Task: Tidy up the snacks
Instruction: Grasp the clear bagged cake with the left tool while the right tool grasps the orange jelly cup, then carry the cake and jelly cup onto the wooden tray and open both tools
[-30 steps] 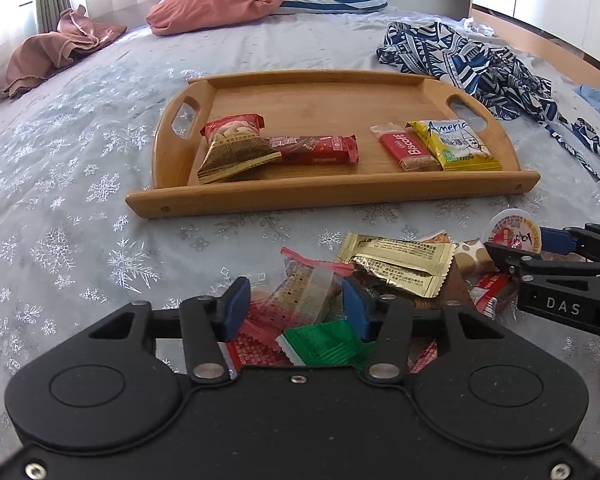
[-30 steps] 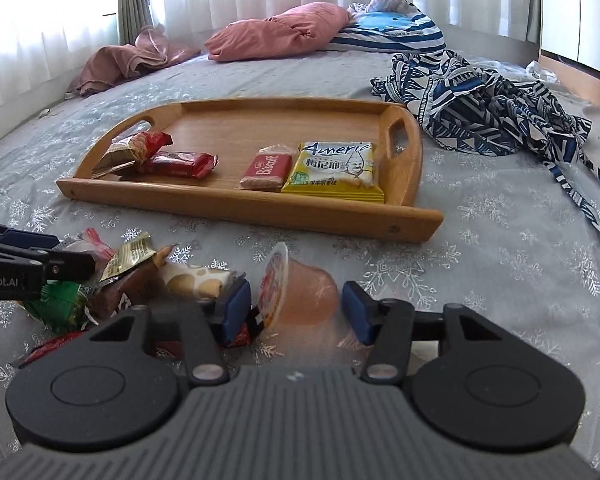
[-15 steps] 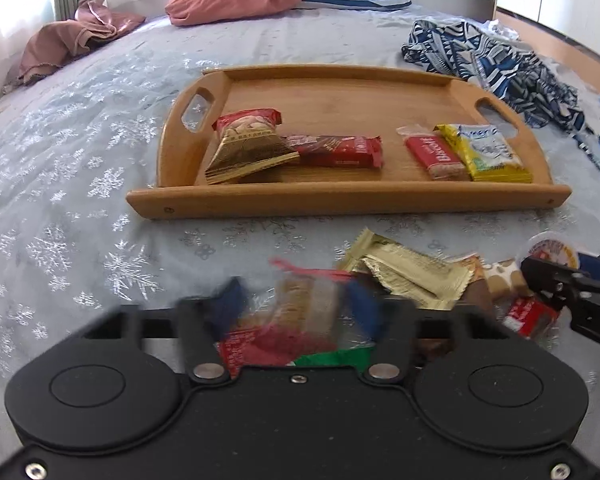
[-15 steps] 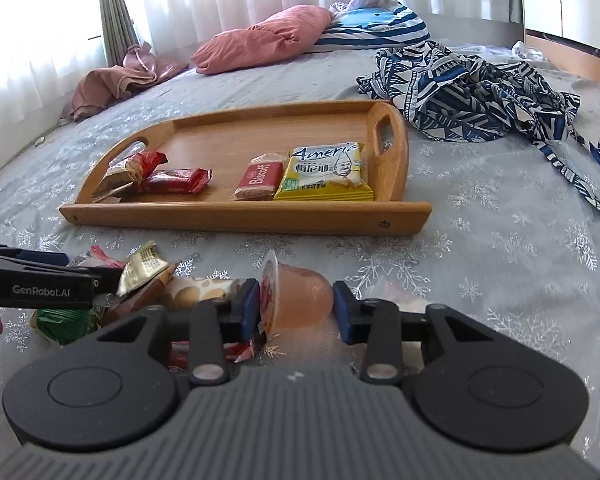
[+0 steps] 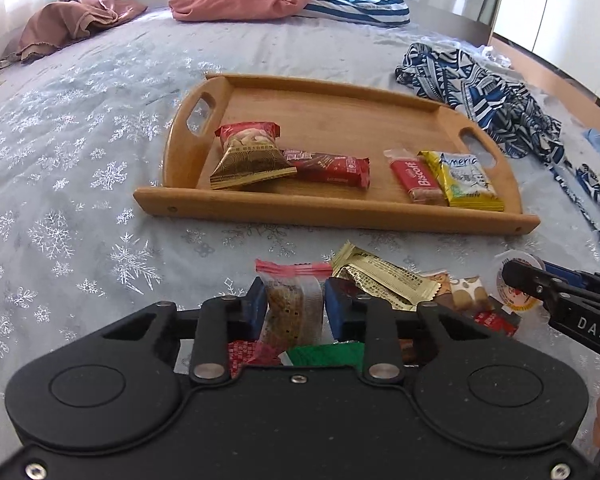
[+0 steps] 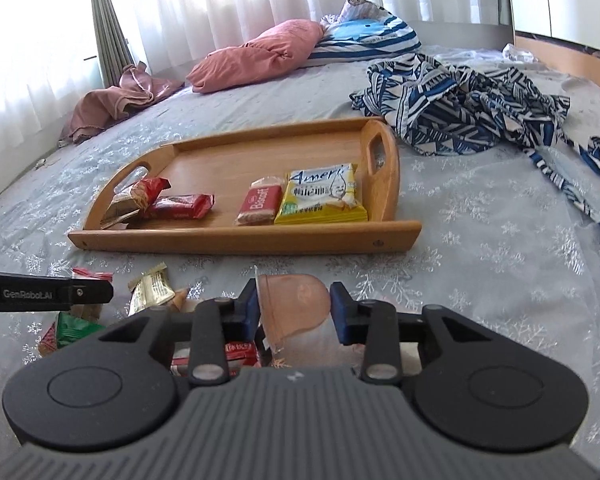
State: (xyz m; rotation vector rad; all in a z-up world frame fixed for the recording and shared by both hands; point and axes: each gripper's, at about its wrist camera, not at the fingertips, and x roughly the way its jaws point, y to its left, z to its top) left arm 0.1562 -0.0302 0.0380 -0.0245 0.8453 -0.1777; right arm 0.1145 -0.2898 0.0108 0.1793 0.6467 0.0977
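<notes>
Left wrist view: left claw [image 5: 294, 312] clamped on a clear-wrapped cracker packet with a pink sealed top [image 5: 294, 300], held just above the loose snack pile [image 5: 384, 284] on the grey snowflake bedspread [image 5: 80, 200]. Right wrist view: right claw [image 6: 294, 310] clamped on a translucent pink jelly cup [image 6: 296, 304], cup lying sideways between the blue pads [image 6: 340, 312]. Rectangular wooden tray with cut-out handles [image 6: 236, 236] sits beyond both, carrying a red Biscoff packet [image 6: 260, 204], a yellow wafer pack [image 6: 324, 198], a red bar wrapper [image 6: 184, 206] and a brown-gold pouch [image 5: 248, 162].
</notes>
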